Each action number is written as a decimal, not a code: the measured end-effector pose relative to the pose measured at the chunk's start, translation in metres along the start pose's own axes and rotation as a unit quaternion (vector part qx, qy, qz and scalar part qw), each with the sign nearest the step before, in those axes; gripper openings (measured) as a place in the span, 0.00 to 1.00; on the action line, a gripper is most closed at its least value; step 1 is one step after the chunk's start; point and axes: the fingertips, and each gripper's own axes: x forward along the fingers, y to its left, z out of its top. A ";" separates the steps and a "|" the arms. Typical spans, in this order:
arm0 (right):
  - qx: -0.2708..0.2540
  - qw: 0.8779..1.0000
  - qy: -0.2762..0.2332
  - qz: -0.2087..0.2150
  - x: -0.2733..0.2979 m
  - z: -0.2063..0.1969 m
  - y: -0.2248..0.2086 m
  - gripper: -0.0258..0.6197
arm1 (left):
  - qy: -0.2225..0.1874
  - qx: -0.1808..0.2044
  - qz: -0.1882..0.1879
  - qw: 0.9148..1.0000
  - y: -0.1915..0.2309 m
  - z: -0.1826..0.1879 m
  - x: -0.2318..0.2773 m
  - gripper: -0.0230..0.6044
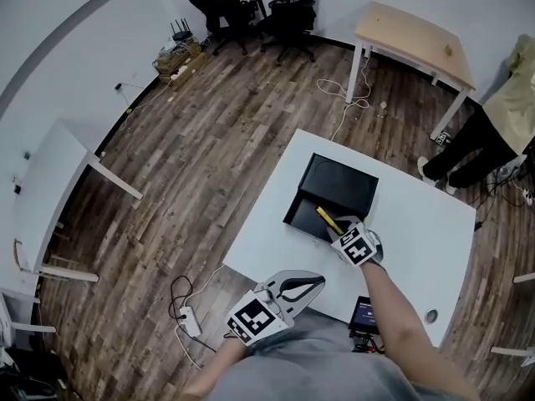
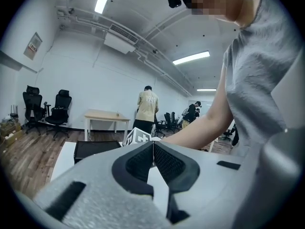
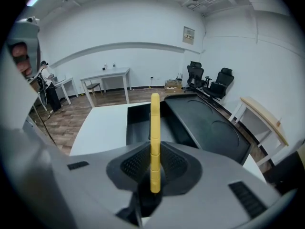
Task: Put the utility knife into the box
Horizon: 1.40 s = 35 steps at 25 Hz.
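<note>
My right gripper is shut on a yellow utility knife, which sticks out past its jaws toward the black box. In the head view the yellow utility knife hangs at the near edge of the open black box, whose lid is swung back behind it. The box's inside looks bare in the right gripper view. My left gripper hovers at the table's near edge, shut with nothing between its pads; its pads meet in the left gripper view.
The white table carries the box. A small dark device lies at its near edge and a round hole sits near the right corner. A wooden table, office chairs and a standing person are farther off.
</note>
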 end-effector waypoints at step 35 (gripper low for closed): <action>-0.117 0.980 0.160 0.035 0.047 -0.033 0.007 0.15 | 0.018 -0.015 -0.032 0.999 0.003 -0.021 0.027 0.07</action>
